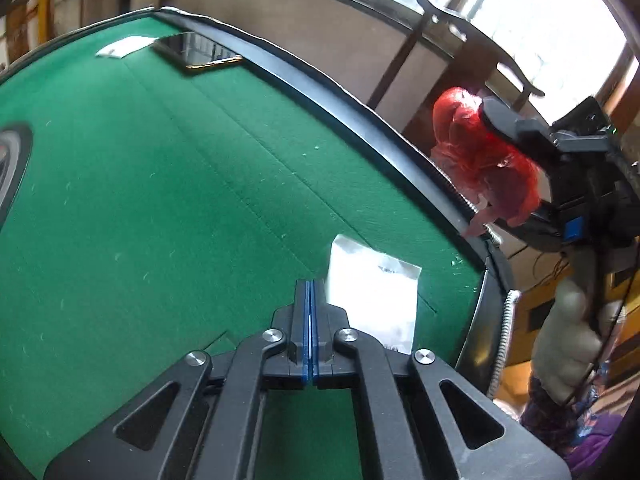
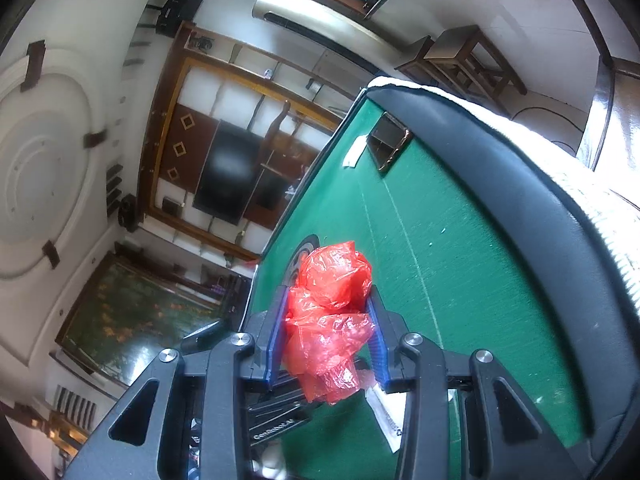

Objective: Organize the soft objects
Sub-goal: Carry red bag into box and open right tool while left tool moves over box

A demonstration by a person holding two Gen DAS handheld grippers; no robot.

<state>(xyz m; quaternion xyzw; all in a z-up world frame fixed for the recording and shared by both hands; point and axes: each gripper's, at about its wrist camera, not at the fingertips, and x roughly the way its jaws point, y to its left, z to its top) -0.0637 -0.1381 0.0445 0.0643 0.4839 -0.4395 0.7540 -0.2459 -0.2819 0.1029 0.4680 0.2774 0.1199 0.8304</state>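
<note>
The right gripper (image 2: 329,322) is clamped on a crumpled red plastic bag (image 2: 330,312), its blue pads pressing the bundle from both sides, held up in the air just past the padded edge of the green felt table (image 1: 160,200). The left gripper (image 1: 311,300) hangs over the felt with its jaws pressed fully together and nothing between them. Just beside its tips, near that same edge, lies a clear plastic pouch (image 1: 372,292), flat on the felt. At the far corner sit a dark tray (image 1: 200,50) and a white slip (image 1: 124,46).
</note>
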